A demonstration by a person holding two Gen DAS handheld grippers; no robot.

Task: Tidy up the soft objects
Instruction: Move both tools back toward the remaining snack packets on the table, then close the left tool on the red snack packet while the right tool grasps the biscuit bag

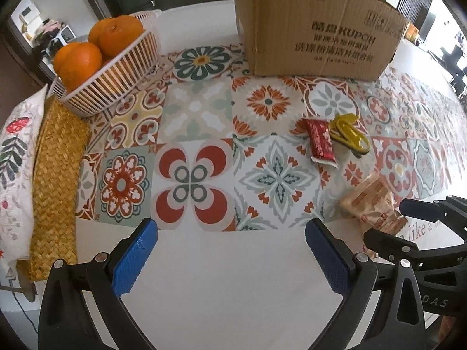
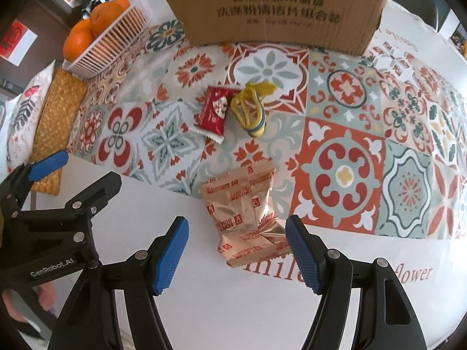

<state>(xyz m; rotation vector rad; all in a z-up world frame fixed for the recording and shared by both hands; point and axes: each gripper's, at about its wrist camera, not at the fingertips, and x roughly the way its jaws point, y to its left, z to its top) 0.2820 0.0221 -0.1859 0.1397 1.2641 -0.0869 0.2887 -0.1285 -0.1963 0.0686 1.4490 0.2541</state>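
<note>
With both hand-held grippers open, the right hand-held gripper (image 2: 236,250) straddles the biscuit packet (image 2: 245,218); next, close and lift toward the cardboard box (image 2: 277,8).

My left gripper (image 1: 230,258) and right gripper (image 2: 236,255) look alike: black plastic arms with silver round screws, tipped by blue dimpled pads (image 2: 172,255). White lettering reads "GenRobot.AI" on the left one's body; the blurred "DAS" marking is probably partial.
</note>
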